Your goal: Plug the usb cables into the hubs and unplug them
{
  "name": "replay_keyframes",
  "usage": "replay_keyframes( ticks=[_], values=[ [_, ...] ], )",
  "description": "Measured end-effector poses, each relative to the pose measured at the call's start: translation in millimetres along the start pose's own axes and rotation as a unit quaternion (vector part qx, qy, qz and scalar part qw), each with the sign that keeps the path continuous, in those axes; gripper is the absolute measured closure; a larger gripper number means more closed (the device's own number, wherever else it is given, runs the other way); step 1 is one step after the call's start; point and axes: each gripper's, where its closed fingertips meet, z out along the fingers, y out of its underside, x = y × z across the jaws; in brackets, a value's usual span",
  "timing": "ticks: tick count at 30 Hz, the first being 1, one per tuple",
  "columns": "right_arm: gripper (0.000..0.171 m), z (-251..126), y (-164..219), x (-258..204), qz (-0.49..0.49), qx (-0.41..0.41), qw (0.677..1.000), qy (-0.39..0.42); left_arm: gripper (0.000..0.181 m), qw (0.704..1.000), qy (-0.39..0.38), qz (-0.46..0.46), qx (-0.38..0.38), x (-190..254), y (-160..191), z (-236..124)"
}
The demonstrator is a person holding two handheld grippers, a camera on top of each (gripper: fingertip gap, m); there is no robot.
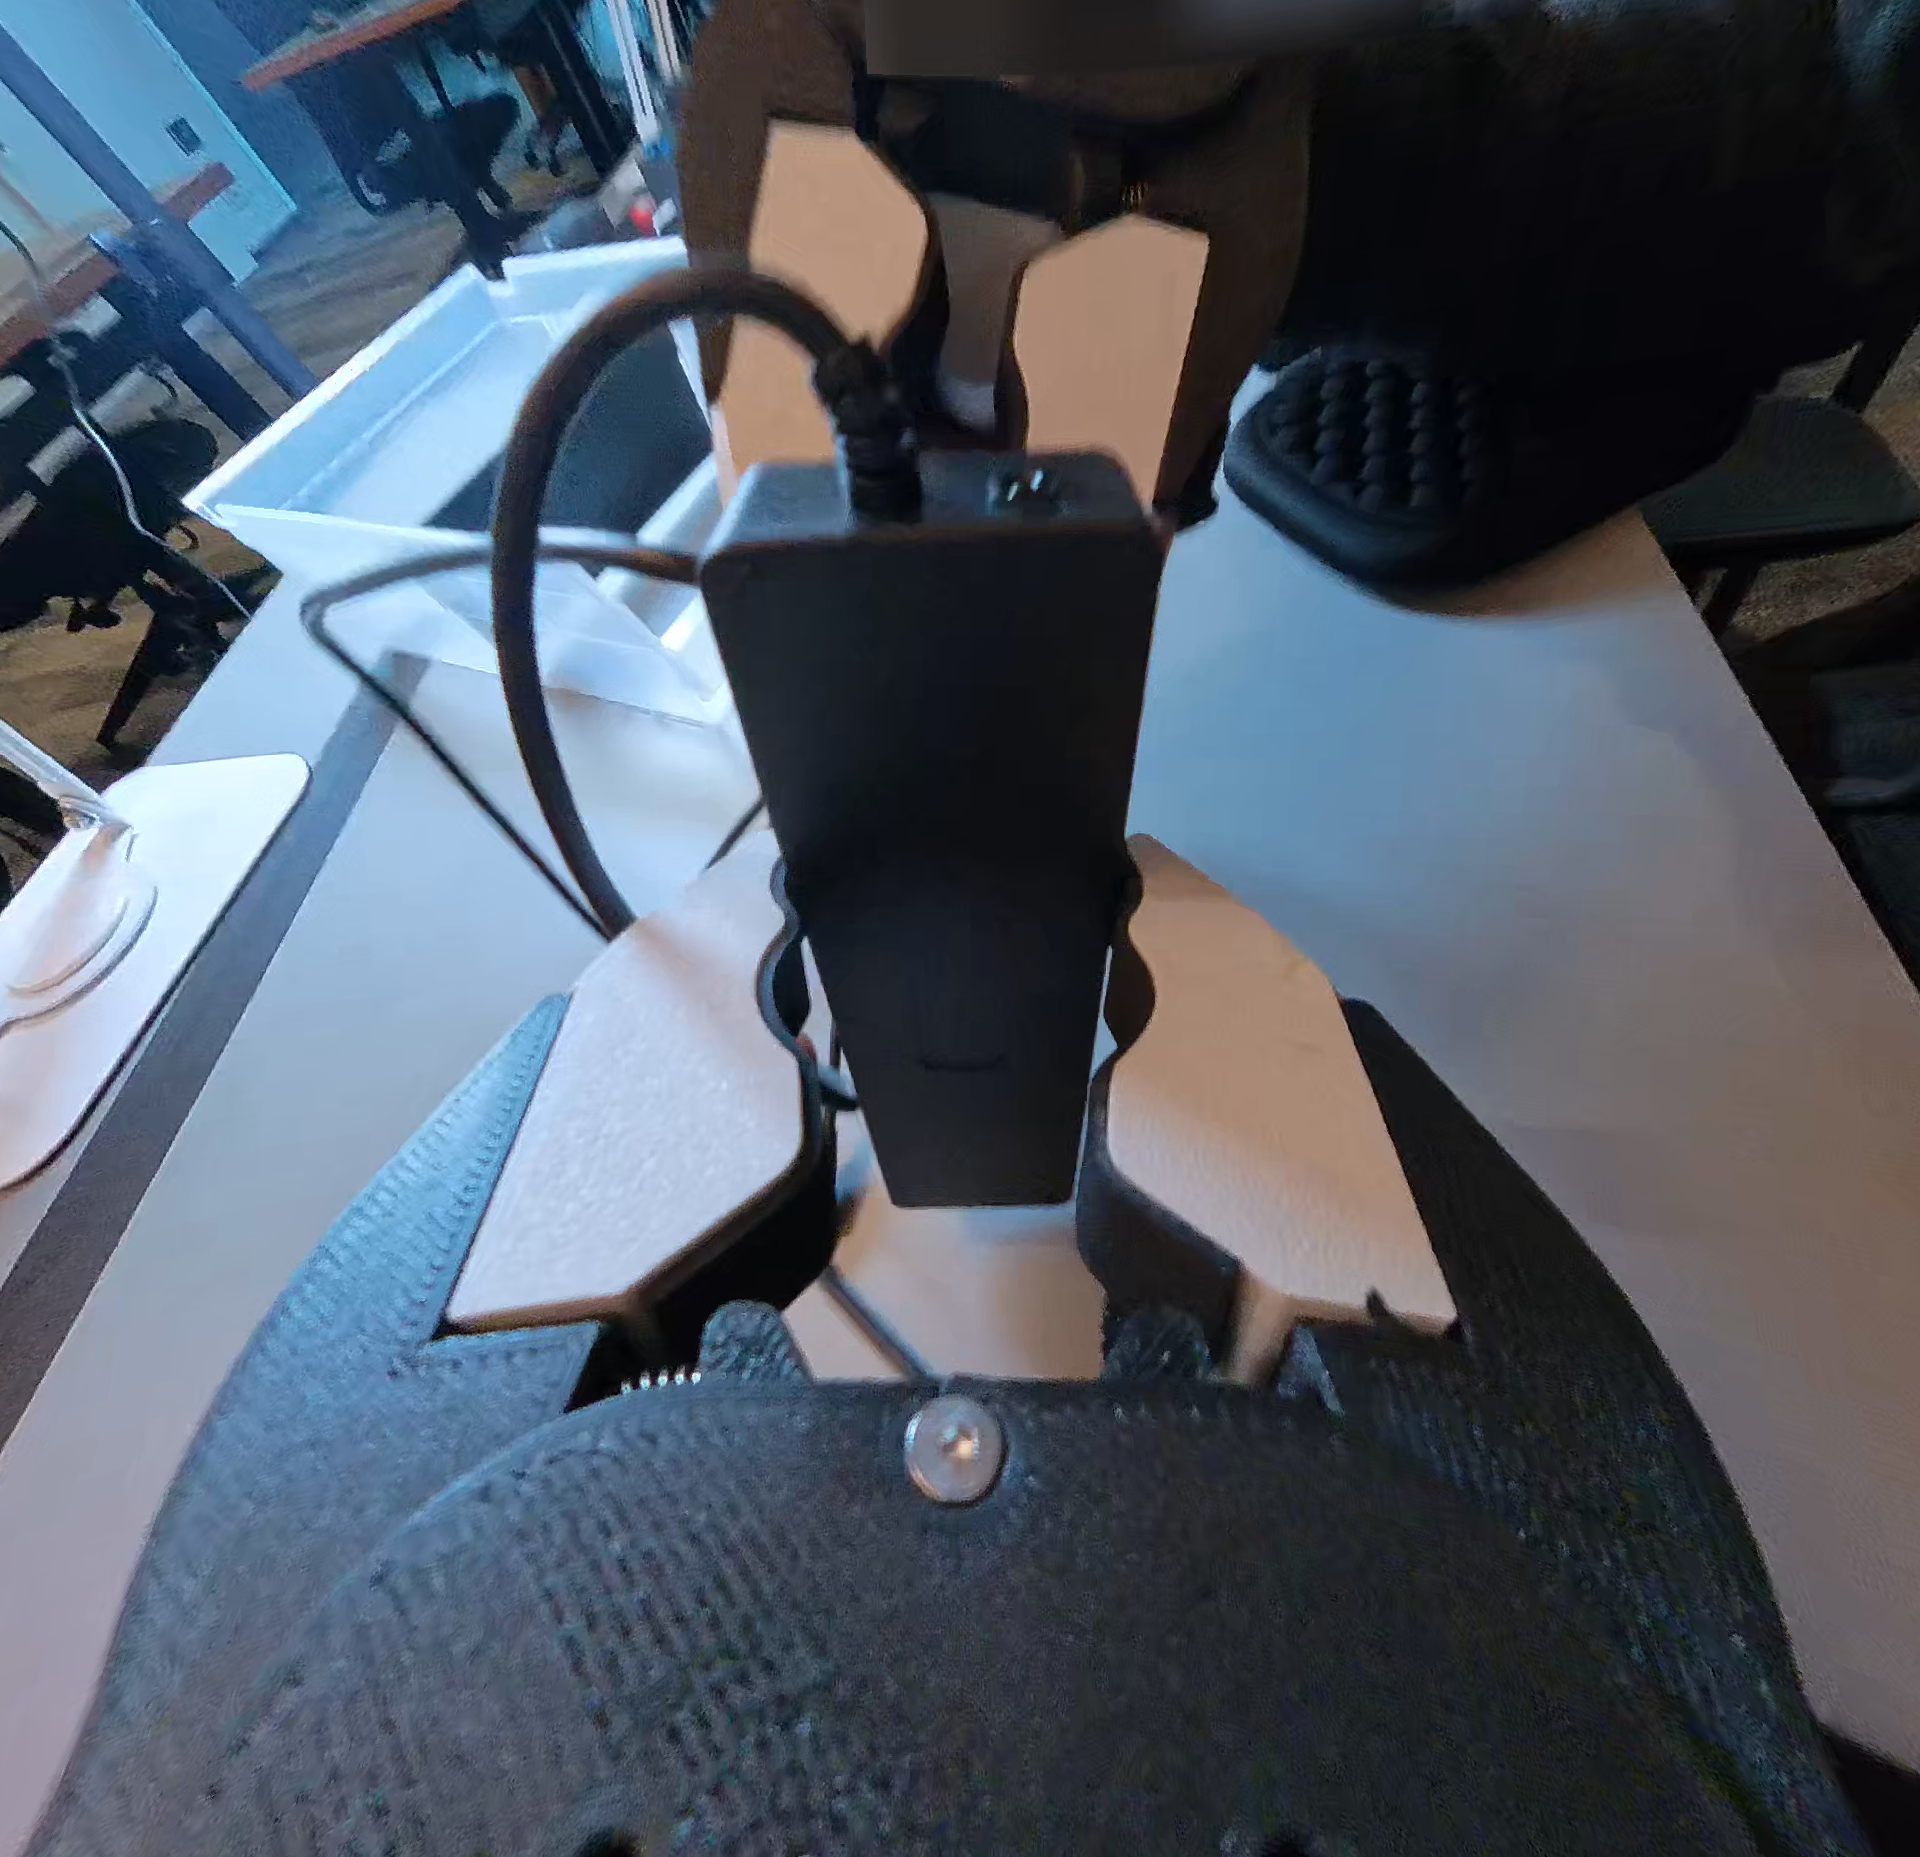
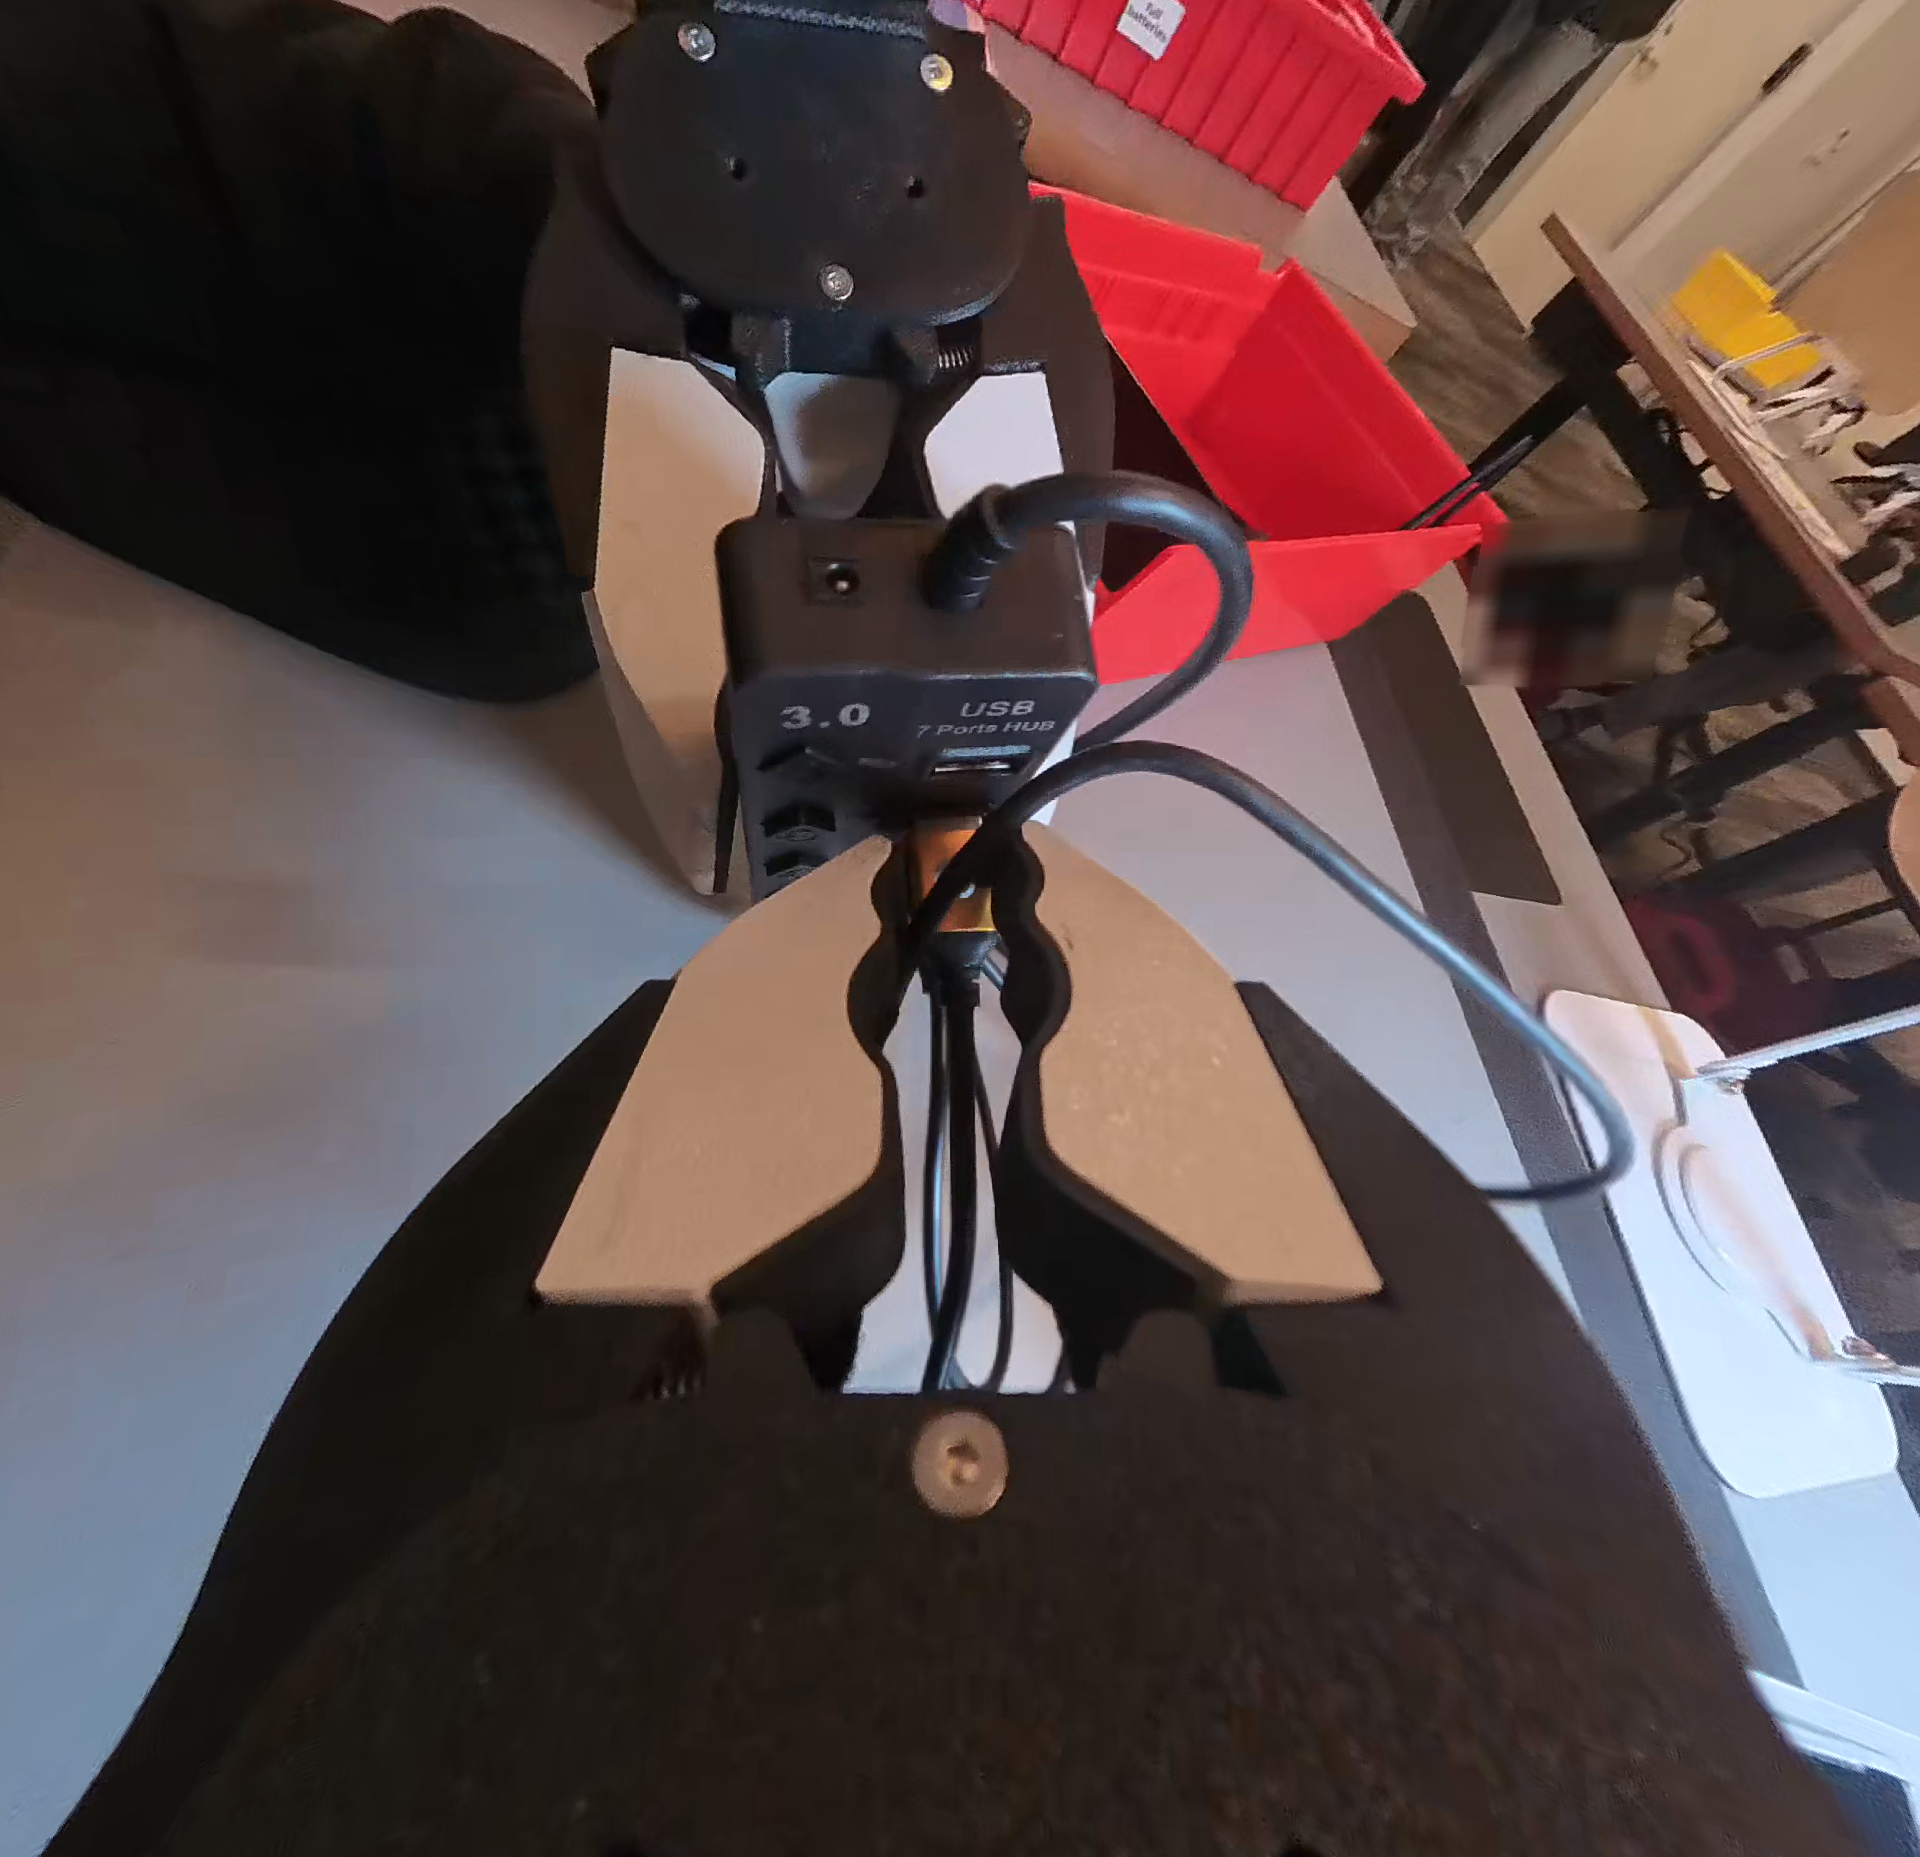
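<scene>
Nearest in the right wrist view, the right gripper (image 2: 951,914) is seen clamped on an orange-and-black USB plug (image 2: 951,898), whose tip is held at a port on the printed face of a black hub (image 2: 904,706); whether it is fully seated cannot be told. Two thin black cables (image 2: 961,1184) trail back between the fingers. Beyond the plug, the hub is held upright above the white table (image 2: 260,872), its far end gripped by the left gripper (image 2: 831,498). In the left wrist view, the left gripper (image 1: 951,976) is closed around the hub's (image 1: 935,716) plain back, with the hub's own thick lead (image 1: 540,560) looping off its top. Farther off, red bins (image 2: 1247,280) are stacked. The task is judged mid-cycle: one plug at a port, other ports open.
</scene>
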Motion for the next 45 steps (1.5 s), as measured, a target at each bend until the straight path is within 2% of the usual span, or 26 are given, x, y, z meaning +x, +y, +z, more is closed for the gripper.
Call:
replay_keyframes(
  ticks=[2,6,9,12,15,20,24,27,30,33,37,40,45],
  values=[
    [0.156,3.1,0.9,-4.3,-0.005,0.001,1.000,-0.003,0.122,0.999,-0.007,-0.003,0.038,1.6,-12.9,2.9],
    [0.156,4.2,5.1,-7.0,-0.013,-0.007,1.000,-0.005,0.123,0.998,-0.018,0.049,-0.017,2.8,-2.4,2.3],
    [0.156,-8.0,30.5,8.3,0.003,-0.043,0.999,0.006,0.125,0.996,-0.079,0.049,0.005,-24.8,-8.1,-30.1],
    [0.156,-37.3,23.3,31.1,0.048,0.011,0.998,0.027,0.125,0.993,-0.090,-0.009,0.074,-41.5,-19.7,-70.7],
    [0.156,-74.4,-8.3,58.9,0.034,0.042,0.996,0.065,0.124,0.991,-0.090,-0.026,0.091,-44.5,-18.6,-72.1],
    [0.156,-130.9,-33.3,107.8,-0.010,0.003,0.992,0.127,0.124,0.992,-0.101,-0.033,0.071,-49.2,-9.1,-64.0],
    [0.156,-166.9,-41.6,141.8,-0.021,-0.027,0.989,0.147,0.124,0.984,-0.163,-0.061,0.041,-72.6,4.0,-75.0],
    [0.156,-191.3,-39.4,165.6,-0.025,-0.064,0.982,0.175,0.124,0.973,-0.202,-0.096,0.053,-90.3,9.9,-90.1],
    [0.155,-199.3,-13.3,169.6,-0.006,-0.137,0.978,0.154,0.123,0.952,-0.264,-0.133,0.082,-111.9,10.2,-116.8],
    [0.155,-199.4,35.4,171.9,0.002,-0.218,0.964,0.153,0.124,0.930,-0.313,-0.138,0.132,-121.8,-2.5,-150.1],
    [0.156,-187.1,88.5,165.5,0.063,-0.212,0.966,0.135,0.125,0.911,-0.339,-0.119,0.204,-116.8,-32.1,-188.2],
    [0.156,-175.1,129.6,159.8,0.118,-0.212,0.962,0.126,0.126,0.911,-0.326,-0.105,0.231,-106.2,-47.5,-191.9],
    [0.153,-179.7,199.0,166.4,0.163,-0.285,0.929,0.170,0.126,0.922,-0.297,-0.094,0.232,-96.1,-55.8,-176.5]
  ],
)
